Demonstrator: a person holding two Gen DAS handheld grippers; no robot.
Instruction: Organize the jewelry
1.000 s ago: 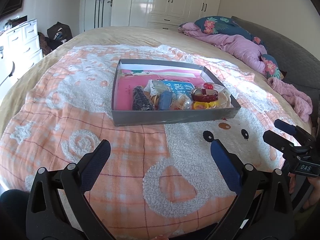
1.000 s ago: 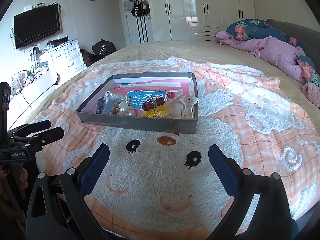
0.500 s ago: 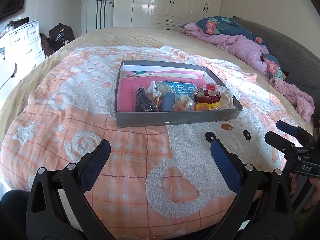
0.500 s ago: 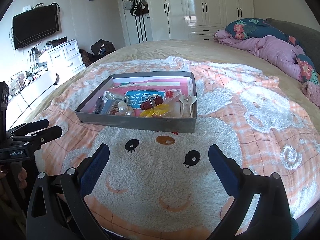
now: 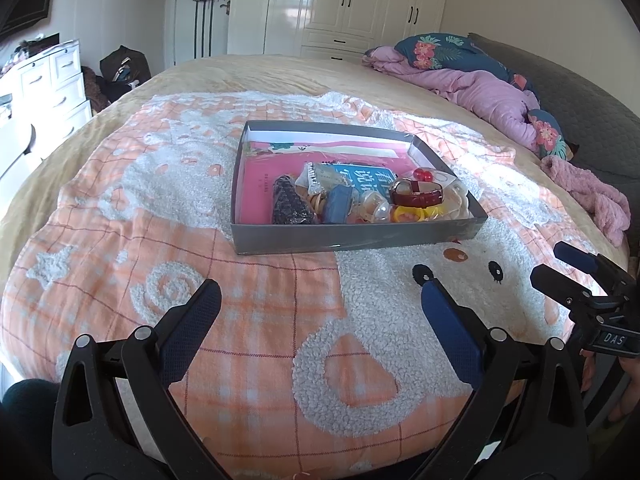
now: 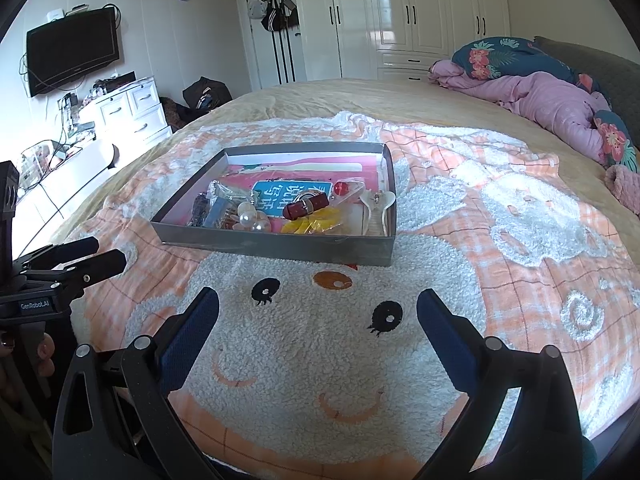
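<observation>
— Where is your jewelry?
— In the grey box (image 5: 352, 236) on the blanket (image 5: 256, 320), ahead of your left gripper (image 5: 320, 312) and ahead, slightly left, of your right gripper (image 6: 318, 312).
— And the jaws?
— Both spread wide, holding nothing.

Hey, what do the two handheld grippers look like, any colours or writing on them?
Both are black plastic frames with silver rivets and blue textured pads on the jaws. The left gripper, seen from the right wrist view, carries a small label reading "GenRobot.AI". The right gripper, seen from the left wrist view, has a label showing "DAS". No cables are visible on either.
</observation>
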